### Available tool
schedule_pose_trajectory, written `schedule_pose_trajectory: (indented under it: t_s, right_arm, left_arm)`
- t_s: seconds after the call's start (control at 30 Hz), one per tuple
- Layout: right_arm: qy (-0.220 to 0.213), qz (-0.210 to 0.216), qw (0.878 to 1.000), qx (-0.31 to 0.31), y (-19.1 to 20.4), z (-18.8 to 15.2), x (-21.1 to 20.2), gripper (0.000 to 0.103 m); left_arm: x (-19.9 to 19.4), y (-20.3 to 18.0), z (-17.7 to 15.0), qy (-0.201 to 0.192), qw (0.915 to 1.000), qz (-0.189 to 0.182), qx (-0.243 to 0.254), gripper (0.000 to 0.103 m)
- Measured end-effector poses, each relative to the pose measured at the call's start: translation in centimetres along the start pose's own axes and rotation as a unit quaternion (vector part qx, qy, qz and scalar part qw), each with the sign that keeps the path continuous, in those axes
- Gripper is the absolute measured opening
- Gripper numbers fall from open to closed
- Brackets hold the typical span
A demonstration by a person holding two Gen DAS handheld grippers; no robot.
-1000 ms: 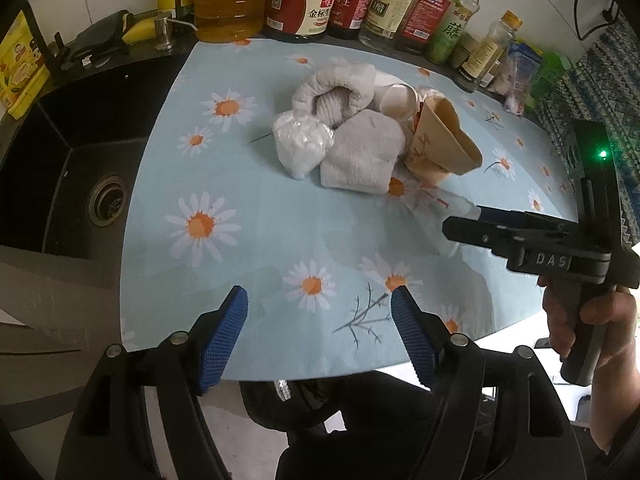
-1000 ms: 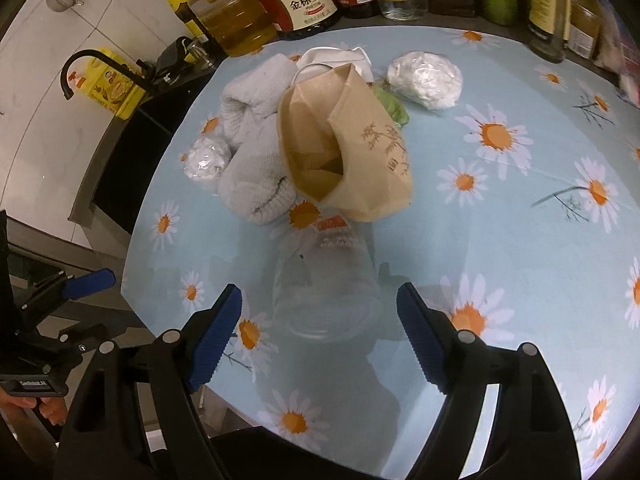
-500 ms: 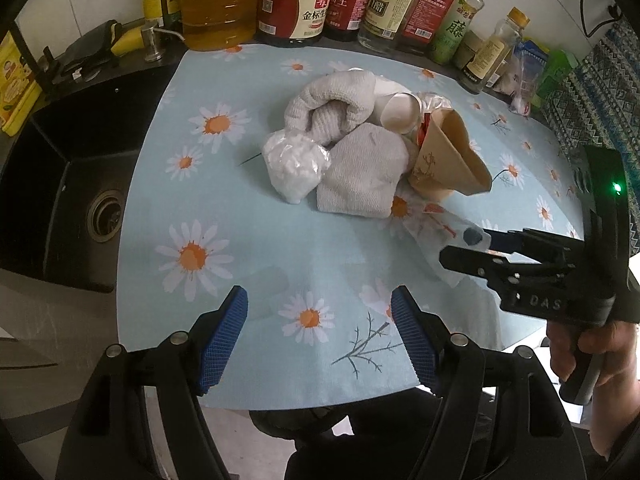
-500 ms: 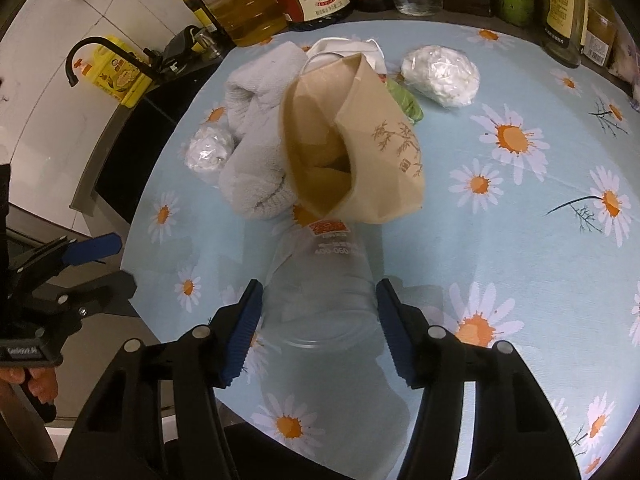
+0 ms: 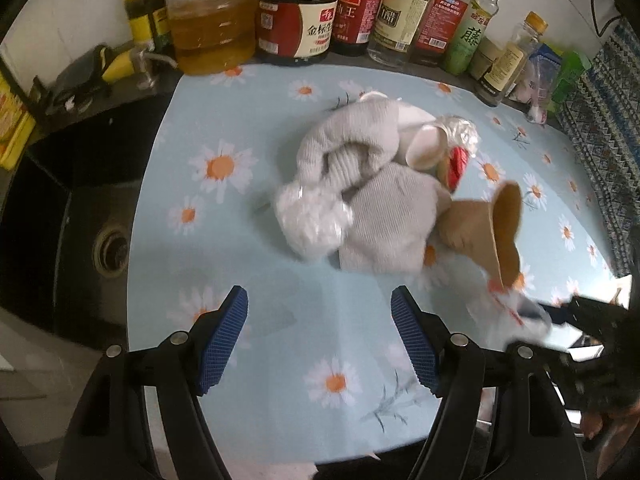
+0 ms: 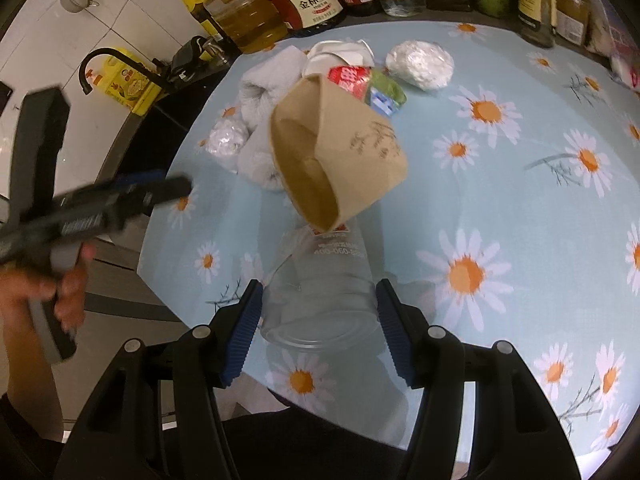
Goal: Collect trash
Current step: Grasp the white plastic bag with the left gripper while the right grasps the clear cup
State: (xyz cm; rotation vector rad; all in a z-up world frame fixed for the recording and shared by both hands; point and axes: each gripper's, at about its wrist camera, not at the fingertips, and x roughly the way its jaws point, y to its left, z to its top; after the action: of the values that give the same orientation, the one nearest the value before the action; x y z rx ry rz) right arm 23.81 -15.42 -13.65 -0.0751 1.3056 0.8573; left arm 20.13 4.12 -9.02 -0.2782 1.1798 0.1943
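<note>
At near edge of flowered table (image 6: 540, 216), right gripper (image 6: 318, 314) jaws just narrowed, clamping clear plastic bottle (image 6: 320, 280); first trash secured. Left gripper (image 5: 320, 338) hung wide, empty, near pile.

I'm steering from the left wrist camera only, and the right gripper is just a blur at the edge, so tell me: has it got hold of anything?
Observer: Yes. The right gripper has just closed its jaws on a clear plastic bottle lying on its side.
Operator: What's past the bottle?
Observer: The brown paper bag, its open mouth overlapping the bottle's far end.
Operator: Anything hidden behind that bag?
Observer: A green packet, beside the red wrapper.
</note>
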Motion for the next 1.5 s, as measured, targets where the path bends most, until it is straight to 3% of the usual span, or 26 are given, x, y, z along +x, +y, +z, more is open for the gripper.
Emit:
schedule_pose_trajectory:
  t_s: [0.53,0.7,0.93,1.23,1.5]
  right_arm:
    - [0.005,0.004,1.0,0.025,-0.5,-2.4,-0.9,0.058]
    - [0.0,-0.003,0.999,0.032,-0.7,-2.8,-1.4,0.058]
    - [-0.006,-0.008,0.999,0.038,-0.4,-3.4,-1.8,0.058]
    - [-0.014,-0.01,0.999,0.028,0.9,-3.9,-2.5,0.058]
    - [-0.015,-0.007,1.0,0.007,2.9,-4.9,-2.5,0.058]
  left_arm:
    - [4.4,1.3,3.7,0.0,1.0,0.005,-0.007,0.07]
    - [4.9,1.4,3.7,-0.001,1.0,-0.006,-0.005,0.05]
    - [4.6,1.7,3.5,-0.012,0.9998,-0.012,-0.005,0.047]
    - [2.7,1.9,1.6,-0.023,0.9995,-0.021,-0.002,0.047]
    - [0.0,2.3,-2.1,-0.033,0.9988,-0.035,-0.011,0.047]
